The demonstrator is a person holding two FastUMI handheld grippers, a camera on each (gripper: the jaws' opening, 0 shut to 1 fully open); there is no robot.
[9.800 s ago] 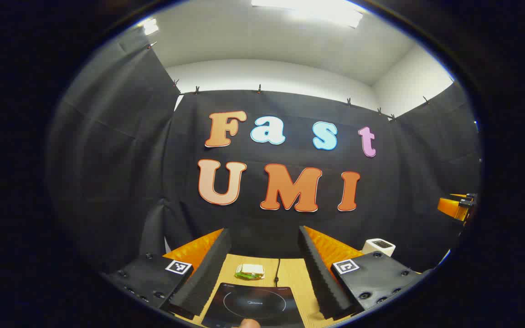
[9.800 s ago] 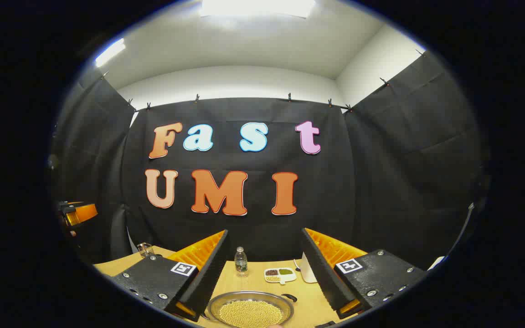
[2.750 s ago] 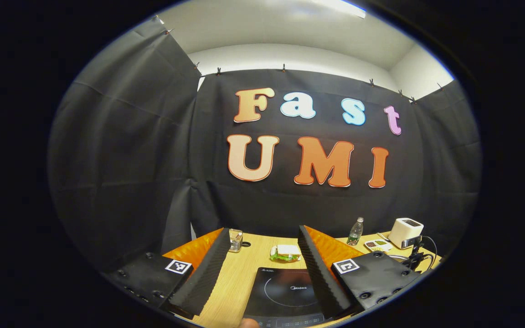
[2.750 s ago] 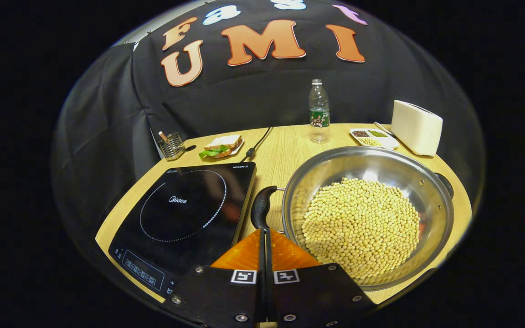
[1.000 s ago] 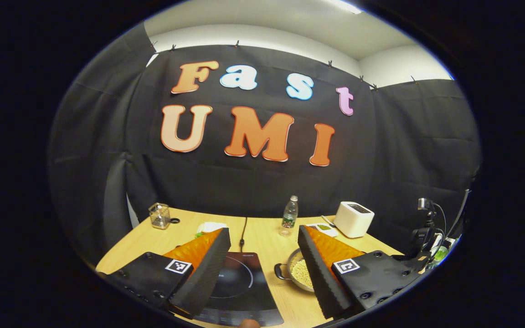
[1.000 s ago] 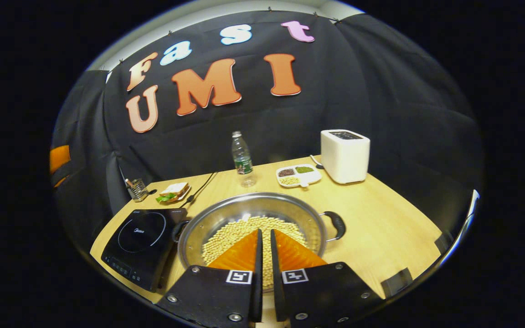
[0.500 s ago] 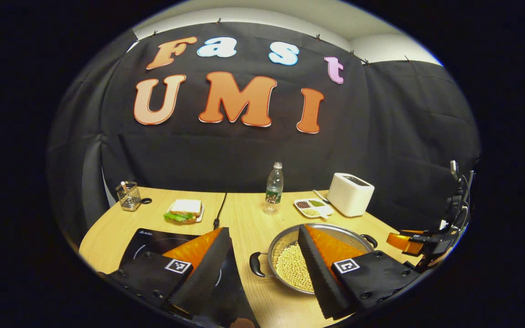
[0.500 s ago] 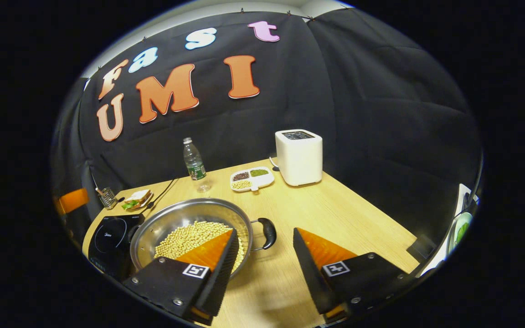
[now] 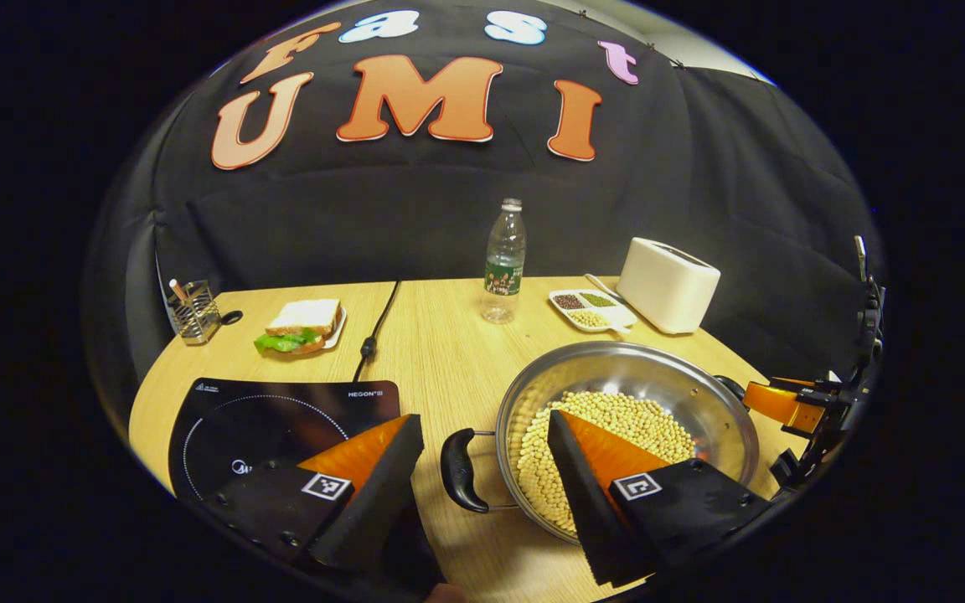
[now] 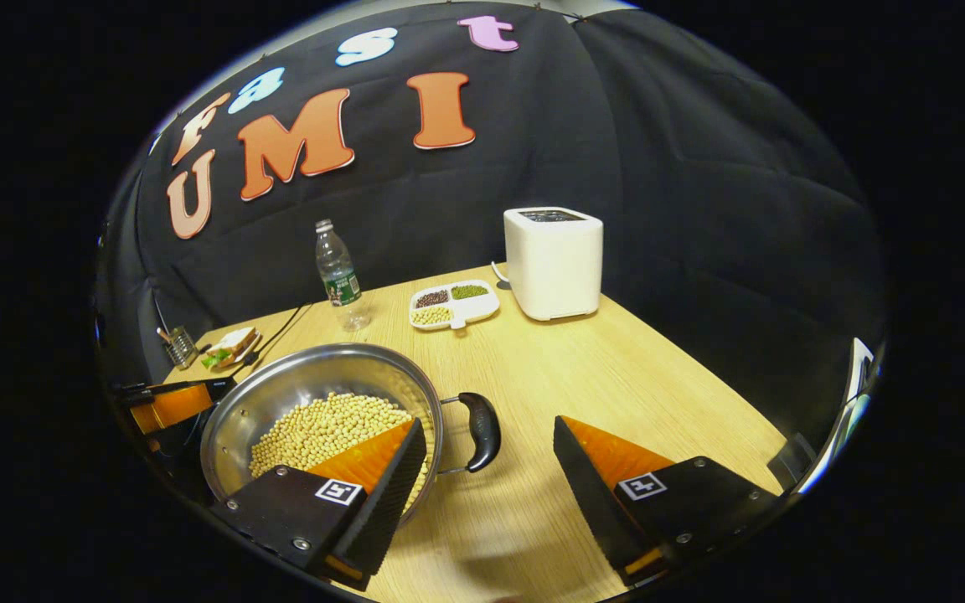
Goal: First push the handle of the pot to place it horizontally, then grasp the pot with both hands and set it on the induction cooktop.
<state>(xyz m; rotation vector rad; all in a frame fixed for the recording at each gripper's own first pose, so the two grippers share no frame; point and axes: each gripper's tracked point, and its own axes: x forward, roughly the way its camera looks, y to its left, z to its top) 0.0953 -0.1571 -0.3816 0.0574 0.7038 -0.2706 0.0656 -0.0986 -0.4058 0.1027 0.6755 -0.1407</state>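
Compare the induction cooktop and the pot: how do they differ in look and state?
The induction cooktop is a flat, dark, square slab with a printed ring; the pot is a round, shiny metal bowl with two dark handles. The cooktop carries nothing, while the pot is full of pale beans. Both rest on the wooden table, side by side, the pot not yet on the cooktop.

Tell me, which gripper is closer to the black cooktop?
Left. The left gripper hangs open between the induction cooktop and the pot. The right gripper straddles the pot's far handle, the whole pot between.
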